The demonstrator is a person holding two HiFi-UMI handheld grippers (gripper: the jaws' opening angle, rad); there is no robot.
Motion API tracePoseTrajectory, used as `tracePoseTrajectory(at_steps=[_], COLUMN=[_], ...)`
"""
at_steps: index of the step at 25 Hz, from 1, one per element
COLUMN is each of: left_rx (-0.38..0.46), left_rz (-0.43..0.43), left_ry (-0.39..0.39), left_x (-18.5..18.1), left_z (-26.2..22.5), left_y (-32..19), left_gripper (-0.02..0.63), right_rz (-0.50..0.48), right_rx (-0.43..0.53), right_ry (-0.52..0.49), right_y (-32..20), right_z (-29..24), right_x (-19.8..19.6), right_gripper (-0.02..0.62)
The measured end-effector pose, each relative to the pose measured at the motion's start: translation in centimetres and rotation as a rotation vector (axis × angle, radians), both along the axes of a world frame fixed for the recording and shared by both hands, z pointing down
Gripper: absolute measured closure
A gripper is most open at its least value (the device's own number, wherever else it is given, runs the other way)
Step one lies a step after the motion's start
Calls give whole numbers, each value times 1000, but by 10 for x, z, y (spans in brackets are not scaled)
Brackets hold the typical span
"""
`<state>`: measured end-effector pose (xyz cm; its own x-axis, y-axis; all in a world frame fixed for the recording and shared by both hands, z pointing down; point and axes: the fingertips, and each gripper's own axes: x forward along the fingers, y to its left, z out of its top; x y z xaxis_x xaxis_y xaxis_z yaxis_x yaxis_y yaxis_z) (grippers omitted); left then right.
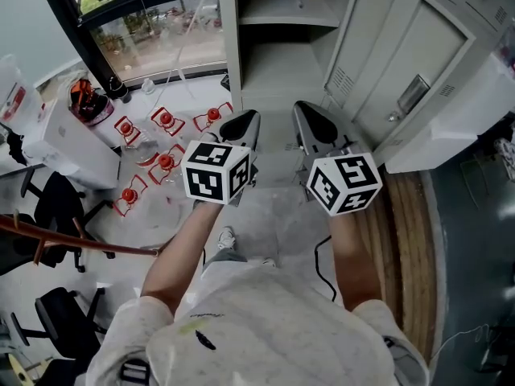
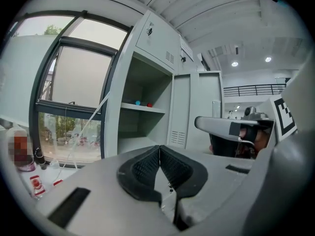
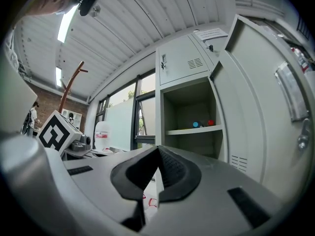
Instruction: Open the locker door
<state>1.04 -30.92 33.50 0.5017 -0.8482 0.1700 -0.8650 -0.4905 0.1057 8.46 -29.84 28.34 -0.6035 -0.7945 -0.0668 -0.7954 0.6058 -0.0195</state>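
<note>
Fingers (image 2: pixel 142 168) of the left gripper (image 1: pixel 248 121) and right gripper (image 1: pixel 304 112) are closed on nothing and held back near the person, probably because the locker door (image 1: pixel 386 63) already stands swung open at right.

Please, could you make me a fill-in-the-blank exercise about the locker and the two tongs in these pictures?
1. The locker door stands ____.
2. On the shelf, the small thing beside the blue thing is ____.
3. The left tongs and the right tongs are both ____, with nothing between them.

Missing words: open; red; shut.
</note>
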Motion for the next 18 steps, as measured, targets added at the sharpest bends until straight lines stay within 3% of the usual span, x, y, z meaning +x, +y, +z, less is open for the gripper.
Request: tracePoseTrajectory(at_steps=[18], left_rx=[1], left_rz=[18], left_ry=[3], left_x=[12], left_z=[-1], left_y=[0], left_gripper=[600], right_rz=[13], right_rx=[-3], right_ry=[-2], right_y=[1], right_z=[1], right_x=[12], right_gripper=[592])
